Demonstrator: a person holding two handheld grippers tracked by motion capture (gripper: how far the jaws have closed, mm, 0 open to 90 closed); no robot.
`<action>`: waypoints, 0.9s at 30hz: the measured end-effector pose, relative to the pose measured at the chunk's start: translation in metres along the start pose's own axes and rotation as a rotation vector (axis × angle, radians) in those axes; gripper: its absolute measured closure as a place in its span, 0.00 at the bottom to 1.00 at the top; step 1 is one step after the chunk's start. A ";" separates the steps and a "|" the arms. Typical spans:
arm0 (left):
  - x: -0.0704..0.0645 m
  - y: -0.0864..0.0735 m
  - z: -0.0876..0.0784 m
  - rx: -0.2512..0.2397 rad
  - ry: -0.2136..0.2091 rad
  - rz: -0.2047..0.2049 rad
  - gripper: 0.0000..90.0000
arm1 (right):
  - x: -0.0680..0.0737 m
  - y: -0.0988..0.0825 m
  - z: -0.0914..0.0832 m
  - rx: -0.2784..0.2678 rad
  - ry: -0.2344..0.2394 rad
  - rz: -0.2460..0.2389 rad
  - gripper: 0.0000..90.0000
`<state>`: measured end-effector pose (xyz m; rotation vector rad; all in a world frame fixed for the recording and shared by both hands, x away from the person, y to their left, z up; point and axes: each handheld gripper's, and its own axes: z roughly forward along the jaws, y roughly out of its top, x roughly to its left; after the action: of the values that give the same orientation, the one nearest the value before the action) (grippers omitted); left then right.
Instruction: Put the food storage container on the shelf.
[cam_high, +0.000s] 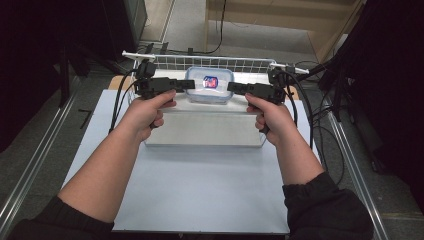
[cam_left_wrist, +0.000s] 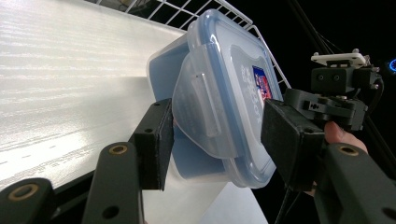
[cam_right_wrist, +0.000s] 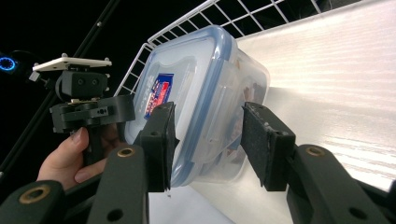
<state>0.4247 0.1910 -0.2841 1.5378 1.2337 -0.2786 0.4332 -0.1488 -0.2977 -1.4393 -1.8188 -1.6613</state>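
Observation:
A clear plastic food box (cam_high: 210, 85) with a blue-sealed lid and a red and blue label stands on a white raised platform (cam_high: 205, 131), right in front of a wire basket. My left gripper (cam_high: 189, 84) is at the box's left end and my right gripper (cam_high: 231, 87) at its right end. In the left gripper view the box (cam_left_wrist: 224, 88) shows its end latch flap (cam_left_wrist: 205, 112) between the open jaws of the left gripper (cam_left_wrist: 224, 140); the far pad stands clear of the lid. In the right gripper view the right gripper (cam_right_wrist: 212, 144) straddles the other latch flap (cam_right_wrist: 219, 112) of the box (cam_right_wrist: 187, 93) with a gap at one pad.
The white wire basket (cam_high: 220, 62) rises just behind the box. The platform rests on a pale table (cam_high: 200, 195). Black cables (cam_high: 305, 115) trail from both grippers along the table's sides. Dark stands and rails flank the table on each side.

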 end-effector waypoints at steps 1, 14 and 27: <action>0.000 0.000 0.000 0.000 0.005 0.006 0.48 | 0.000 0.000 0.000 0.001 0.000 -0.001 0.61; -0.004 0.001 -0.008 -0.042 0.024 0.047 0.46 | 0.004 -0.001 -0.003 -0.011 -0.007 -0.016 0.58; -0.026 -0.022 -0.028 -0.125 0.130 0.229 0.38 | 0.024 -0.012 -0.021 -0.024 -0.081 -0.124 0.47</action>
<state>0.3846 0.1966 -0.2674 1.5896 1.1397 0.0479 0.4048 -0.1541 -0.2804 -1.4507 -1.9757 -1.7111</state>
